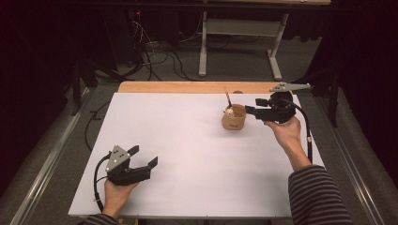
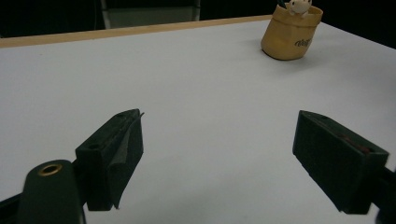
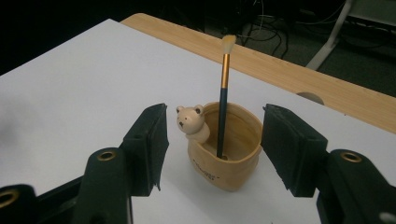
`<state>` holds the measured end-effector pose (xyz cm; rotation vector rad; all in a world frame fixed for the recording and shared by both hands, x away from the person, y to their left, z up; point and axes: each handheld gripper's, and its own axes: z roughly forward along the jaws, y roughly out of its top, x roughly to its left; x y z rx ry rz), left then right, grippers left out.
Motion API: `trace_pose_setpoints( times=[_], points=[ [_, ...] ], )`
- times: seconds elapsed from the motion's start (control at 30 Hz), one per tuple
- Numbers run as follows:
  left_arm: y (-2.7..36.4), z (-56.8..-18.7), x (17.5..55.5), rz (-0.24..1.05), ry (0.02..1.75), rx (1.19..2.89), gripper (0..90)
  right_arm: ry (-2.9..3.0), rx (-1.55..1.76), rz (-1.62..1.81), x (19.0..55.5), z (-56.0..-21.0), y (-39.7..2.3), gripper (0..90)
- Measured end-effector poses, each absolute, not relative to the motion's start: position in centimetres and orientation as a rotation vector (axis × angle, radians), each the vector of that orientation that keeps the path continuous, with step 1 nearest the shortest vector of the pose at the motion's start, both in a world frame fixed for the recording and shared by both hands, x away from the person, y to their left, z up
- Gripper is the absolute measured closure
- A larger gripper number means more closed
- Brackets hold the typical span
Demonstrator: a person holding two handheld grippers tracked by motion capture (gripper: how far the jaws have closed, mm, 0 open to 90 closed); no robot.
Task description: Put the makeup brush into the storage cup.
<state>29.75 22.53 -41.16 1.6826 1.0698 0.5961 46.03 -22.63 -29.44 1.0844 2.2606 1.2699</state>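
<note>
Stage: brush (image 3: 223,100) stands in the holder (image 3: 227,154); no grasp made yet, and any lifting of holder or brush is left to do.
Place: holder on the table (image 1: 187,140), far right.
Right gripper (image 3: 212,142): jaws apart, flanking the holder without touching.
Left gripper (image 1: 141,157): jaws wide apart over bare table, near left.
Brush axis: near upright, bristles up, handle down in the holder.
Bear figure (image 3: 191,122): on the holder's rim.

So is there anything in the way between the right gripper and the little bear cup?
Nothing visible. The right gripper has its jaws open on either side of the bear cup, with bare white table between them. A paintbrush stands inside the cup, not in the way.
</note>
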Motion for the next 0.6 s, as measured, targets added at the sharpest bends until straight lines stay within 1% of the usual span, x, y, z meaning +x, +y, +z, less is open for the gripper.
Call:
trace_pose_setpoints(
  times=[0.6],
  points=[
    [22.6, -41.2, 29.7, 0.596, 1.073, 1.678, 16.8, 2.226, 1.096, 1.304, 44.4, -29.3, -24.6, 44.1]
  ],
)
